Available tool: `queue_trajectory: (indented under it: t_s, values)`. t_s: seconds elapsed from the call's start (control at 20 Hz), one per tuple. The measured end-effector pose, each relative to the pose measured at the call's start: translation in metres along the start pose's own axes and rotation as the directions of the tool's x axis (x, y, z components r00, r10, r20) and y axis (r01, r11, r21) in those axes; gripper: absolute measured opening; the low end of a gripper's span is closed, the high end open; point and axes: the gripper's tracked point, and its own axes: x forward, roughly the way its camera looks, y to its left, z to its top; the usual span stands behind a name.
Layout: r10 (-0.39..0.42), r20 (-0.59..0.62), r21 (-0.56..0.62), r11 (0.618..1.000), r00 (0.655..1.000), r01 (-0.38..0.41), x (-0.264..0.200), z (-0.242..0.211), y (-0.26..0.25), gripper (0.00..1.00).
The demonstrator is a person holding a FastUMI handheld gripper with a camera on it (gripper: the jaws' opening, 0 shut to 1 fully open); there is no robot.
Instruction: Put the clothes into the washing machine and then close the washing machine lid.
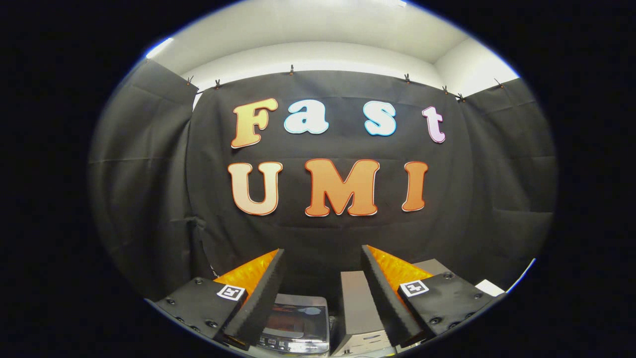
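Down low between the two fingers sits the washing machine [297,323], a small grey one with a dark glassy lid on top and a strip of controls along its near edge. The lid looks to be lying flat over the top, though the glare on it makes that hard to judge with certainty. What is inside the tub cannot be seen from this angle, and any clothing in or near the machine is too hidden to tell.

The gripper [323,258] hangs above and well short of the machine, its fingers spread wide apart with nothing between them. Neither finger touches anything. Each finger carries a small square black-and-white marker near its base.

Just to the right of the washing machine, and partly behind the right finger, stands a grey box-like cabinet [360,311] with a flat top and what looks like a drawer or panel line on its front. It is just beside the machine, with a narrow dark gap between the two. Further right, past the base of the right finger, a small white card or sheet [489,287] lies on a surface.

Behind all of this hangs the black cloth wall [149,199], pinned up with small clips along its upper edge and falling in loose folds at the corners. Above the cloth runs a pale wall and a white ceiling [318,30].
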Motion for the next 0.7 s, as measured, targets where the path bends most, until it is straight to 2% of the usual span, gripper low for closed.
queue_trajectory:
  t_s: [0.7]
  values:
    - [-0.054, 0.043, -0.005, 0.999, 0.998, 0.054, -0.05, 0.034, -0.098, 0.97]
